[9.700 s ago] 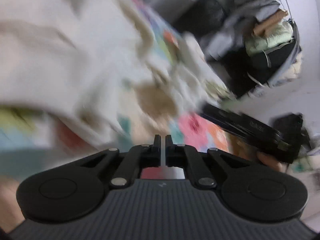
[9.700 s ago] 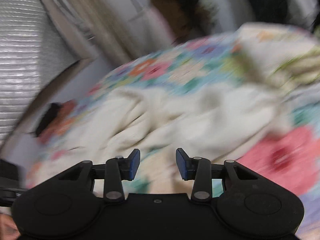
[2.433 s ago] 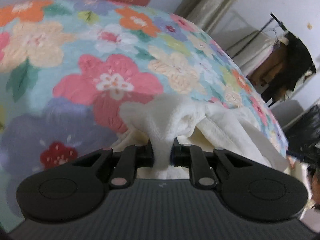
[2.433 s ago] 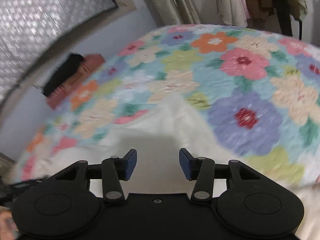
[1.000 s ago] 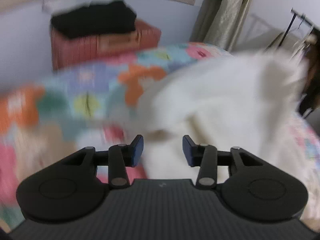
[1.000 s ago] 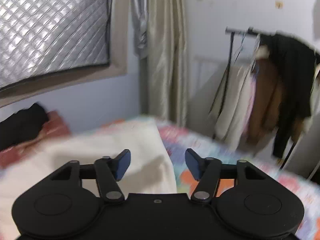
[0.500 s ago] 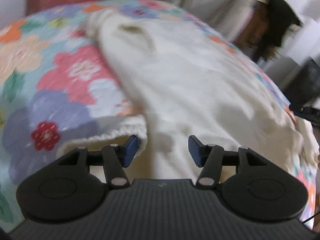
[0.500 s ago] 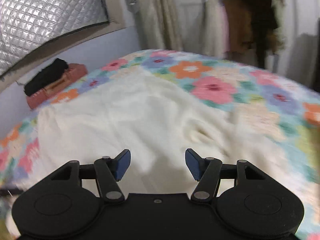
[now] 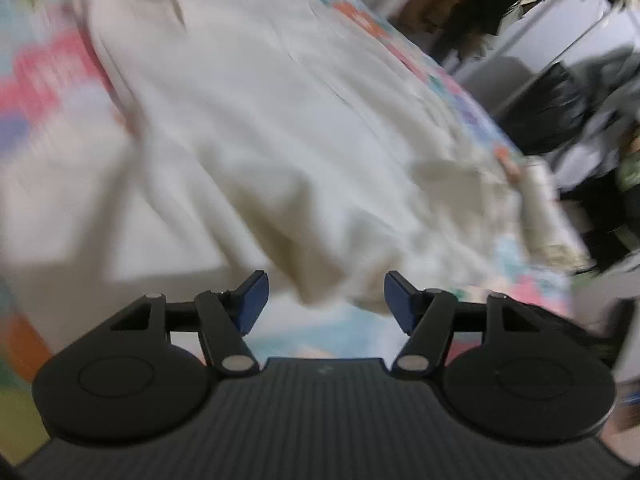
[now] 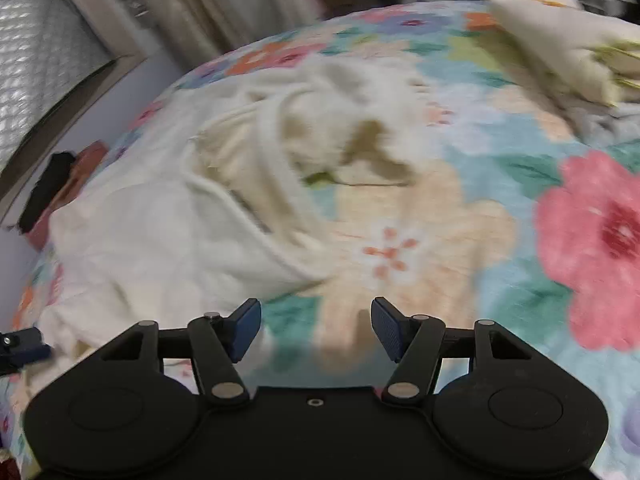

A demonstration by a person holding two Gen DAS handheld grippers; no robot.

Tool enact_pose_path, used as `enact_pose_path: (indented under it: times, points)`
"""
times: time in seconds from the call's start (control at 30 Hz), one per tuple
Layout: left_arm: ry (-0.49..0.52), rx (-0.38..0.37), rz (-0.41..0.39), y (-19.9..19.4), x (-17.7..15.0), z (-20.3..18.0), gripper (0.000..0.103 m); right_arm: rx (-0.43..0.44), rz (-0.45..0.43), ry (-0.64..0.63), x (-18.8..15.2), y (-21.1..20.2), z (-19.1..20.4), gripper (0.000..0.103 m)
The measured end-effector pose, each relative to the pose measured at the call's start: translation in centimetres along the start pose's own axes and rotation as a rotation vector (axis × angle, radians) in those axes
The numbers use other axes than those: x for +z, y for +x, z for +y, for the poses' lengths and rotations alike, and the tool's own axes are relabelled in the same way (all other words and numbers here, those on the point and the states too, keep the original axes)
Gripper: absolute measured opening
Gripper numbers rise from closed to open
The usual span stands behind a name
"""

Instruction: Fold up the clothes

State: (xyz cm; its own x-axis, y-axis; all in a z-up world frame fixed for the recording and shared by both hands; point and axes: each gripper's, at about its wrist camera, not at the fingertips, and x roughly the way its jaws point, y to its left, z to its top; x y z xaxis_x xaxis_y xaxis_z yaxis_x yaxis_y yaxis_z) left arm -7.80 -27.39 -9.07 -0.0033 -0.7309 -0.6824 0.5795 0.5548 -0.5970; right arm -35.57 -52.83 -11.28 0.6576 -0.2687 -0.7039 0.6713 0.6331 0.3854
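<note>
A cream fleece garment [image 9: 248,120] lies spread on the flowered bedspread [image 10: 520,184]; it also shows in the right wrist view [image 10: 168,216], rumpled at its near end. My left gripper [image 9: 326,300] is open and empty just above the garment's near edge. My right gripper [image 10: 316,326] is open and empty over bare bedspread, right of the garment's edge. Both views are motion-blurred.
A folded pale cloth stack [image 10: 560,32] lies at the bed's far right. A red box with a black item [image 10: 60,184] sits at the bed's left end. Dark clothes and bags [image 9: 560,92] crowd beyond the bed. Curtains [image 10: 192,4] hang behind.
Both grippers have swung down and toward the near edge of the garment. The left gripper, which held the fleece 2.4 s ago, stays open and empty.
</note>
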Motion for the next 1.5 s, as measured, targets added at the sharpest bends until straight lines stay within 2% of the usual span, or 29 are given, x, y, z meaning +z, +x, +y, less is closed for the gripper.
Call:
enact_pose_path:
  times: [0.03, 0.07, 0.13, 0.23, 0.27, 0.33, 0.43, 0.5, 0.57, 0.67, 0.7, 0.73, 0.77, 0.83, 0.87, 0.93, 1.0, 1.1, 1.17, 1.23, 1.27, 1.3, 1.37, 1.43, 1.5]
  points:
    - [0.007, -0.022, 0.007, 0.4, -0.1, -0.4, 0.063, 0.010, -0.006, -0.048, 0.2, 0.2, 0.9, 0.067]
    - [0.034, -0.014, -0.002, 0.7, -0.3, -0.9, 0.063, 0.016, -0.011, -0.096, 0.4, 0.5, 1.8, 0.067]
    - [0.097, 0.022, -0.033, 1.4, -0.8, -2.0, 0.064, -0.042, -0.026, -0.187, 0.9, 1.4, 3.3, 0.072]
    - [0.139, 0.033, -0.045, 2.9, -1.4, -2.7, 0.064, -0.125, -0.056, -0.231, 1.9, 3.0, 3.6, 0.076]
    - [0.154, 0.029, -0.051, 3.4, -1.7, -2.9, 0.064, -0.143, -0.051, -0.249, 2.0, 3.7, 3.5, 0.080]
    - [0.182, 0.022, -0.069, 4.3, -2.0, -3.2, 0.064, -0.162, -0.020, -0.266, 2.2, 5.7, 3.2, 0.079]
    - [0.175, 0.011, -0.073, 5.7, -1.9, -3.3, 0.064, -0.053, 0.010, -0.182, 2.4, 6.4, 3.0, 0.018]
    - [0.134, -0.001, -0.063, 6.1, -1.8, -2.9, 0.064, 0.015, -0.034, -0.077, 2.4, 4.3, 3.5, 0.017]
    - [0.130, -0.023, -0.077, 5.2, -1.7, -2.8, 0.064, 0.136, -0.053, 0.064, 2.4, 1.0, 3.9, 0.016]
    - [0.128, -0.084, -0.090, 3.9, -1.5, -2.6, 0.064, 0.298, -0.002, 0.233, 1.5, -2.7, 4.5, 0.016]
    - [0.126, -0.111, -0.090, 3.5, -1.4, -2.6, 0.066, 0.352, 0.016, 0.288, 1.2, -3.9, 4.7, 0.016]
    - [0.104, -0.140, -0.088, 3.4, -1.3, -2.3, 0.066, 0.333, 0.039, 0.277, 0.7, -4.0, 4.9, 0.016]
    - [0.072, -0.171, -0.085, 3.3, -1.2, -2.0, 0.067, 0.291, 0.070, 0.249, 0.0, -3.4, 5.0, 0.016]
    - [0.034, -0.205, -0.082, 3.3, -1.1, -1.6, 0.067, 0.143, 0.158, 0.171, -2.2, -0.9, 4.8, 0.016]
    - [0.055, -0.180, -0.084, 3.4, -1.2, -1.8, 0.067, 0.089, 0.192, 0.168, -3.7, 0.6, 4.2, 0.016]
    - [0.129, -0.109, -0.092, 3.8, -1.6, -2.8, 0.067, 0.086, 0.223, 0.260, -5.7, 2.3, 2.8, 0.016]
    - [0.185, -0.084, -0.077, 4.5, -2.1, -3.9, 0.067, 0.118, 0.209, 0.293, -6.3, 2.6, 2.5, 0.016]
    - [0.232, -0.075, -0.048, 5.9, -2.5, -5.0, 0.068, 0.111, 0.202, 0.120, -6.0, 2.2, 4.1, 0.018]
    - [0.250, -0.006, -0.028, 7.0, -2.6, -5.1, 0.068, 0.111, 0.205, 0.076, -5.6, 1.9, 4.4, 0.025]
    - [0.244, 0.073, -0.003, 7.5, -2.7, -4.4, 0.068, 0.118, 0.202, 0.105, -4.8, 1.3, 3.8, 0.029]
    - [0.229, 0.080, 0.004, 7.4, -2.6, -4.0, 0.068, 0.120, 0.188, 0.124, -4.1, 0.9, 3.2, 0.031]
    - [0.210, 0.079, 0.011, 7.0, -2.5, -3.5, 0.068, 0.119, 0.160, 0.142, -3.3, 0.3, 2.5, 0.034]
    - [0.190, 0.063, 0.003, 6.0, -2.2, -2.9, 0.068, 0.098, 0.091, 0.162, -1.5, -1.0, 1.1, 0.052]
    - [0.191, 0.064, -0.014, 5.4, -2.1, -2.7, 0.068, 0.055, 0.024, 0.171, 0.5, -1.8, -0.6, 0.062]
    - [0.184, 0.051, -0.017, 5.7, -1.9, -2.5, 0.070, 0.008, -0.035, 0.164, 2.5, -2.5, -1.9, 0.063]
